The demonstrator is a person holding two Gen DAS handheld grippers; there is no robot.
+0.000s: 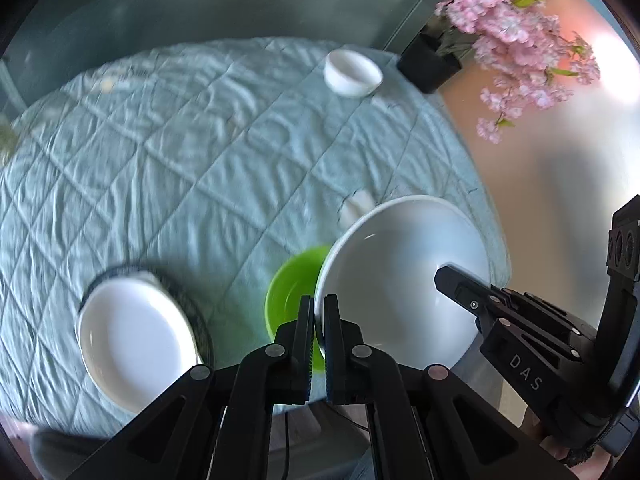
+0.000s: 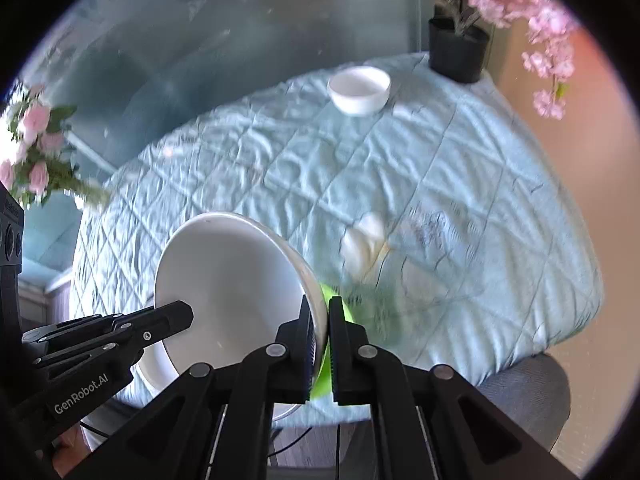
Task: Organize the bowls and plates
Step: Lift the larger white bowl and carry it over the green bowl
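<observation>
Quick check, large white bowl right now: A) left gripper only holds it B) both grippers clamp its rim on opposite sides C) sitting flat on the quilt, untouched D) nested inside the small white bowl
B: the left gripper pinches one edge of the large white bowl and the right gripper pinches the opposite edge, with the bowl tilted above the green bowl.

A round table under a quilted pale-blue cloth (image 1: 168, 152) carries a small white bowl (image 1: 352, 73) and black flowerpot (image 1: 430, 65) at its far edge — white plate (image 1: 132, 340) and green bowl (image 1: 290, 294) nearer.
</observation>
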